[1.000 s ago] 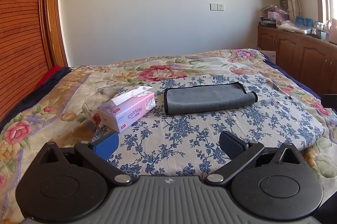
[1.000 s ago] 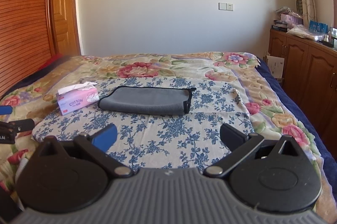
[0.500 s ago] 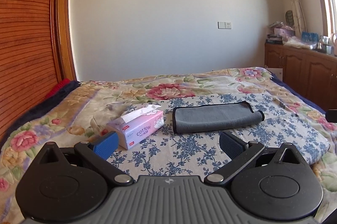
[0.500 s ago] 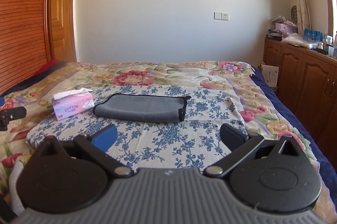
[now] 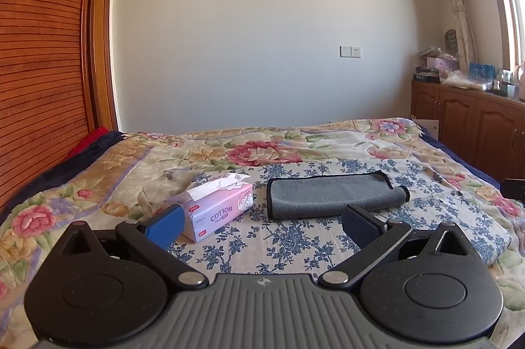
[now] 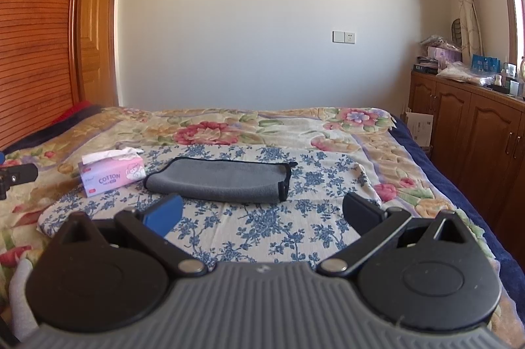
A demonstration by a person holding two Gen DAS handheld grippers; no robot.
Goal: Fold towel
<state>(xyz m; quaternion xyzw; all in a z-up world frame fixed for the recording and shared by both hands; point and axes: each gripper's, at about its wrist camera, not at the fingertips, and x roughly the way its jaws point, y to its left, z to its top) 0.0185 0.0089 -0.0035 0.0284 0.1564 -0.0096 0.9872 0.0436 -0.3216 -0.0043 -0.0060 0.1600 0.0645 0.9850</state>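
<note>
A grey microfibre towel with black piping [image 5: 331, 193], folded into a long flat band, lies on a white cotton sheet printed with blue flowers [image 5: 295, 247] that is spread over a flowered bedspread in pink, cream and green [image 5: 108, 171]. Just to the towel's left, near it but not touching, sits a pink cardboard tissue box marked COTTON [image 5: 218, 209] with a white tissue sticking out of its top.

The left gripper [image 5: 262, 222] is held above the near part of the sheet, its blue-padded fingers [image 5: 164, 226] spread wide with nothing between them. The towel lies ahead of it and slightly to the right, well apart from the fingertips.

In the right wrist view the towel [image 6: 223, 180] lies straight ahead and a little left of centre, its black-edged open end toward the right. The right gripper [image 6: 262, 214] is likewise released, fingers wide and holding nothing, short of the towel's near edge. The tissue box [image 6: 111, 176] stands to the left of the towel. A brown wooden cabinet [image 6: 475, 132] runs along the right side of the bed.
</note>
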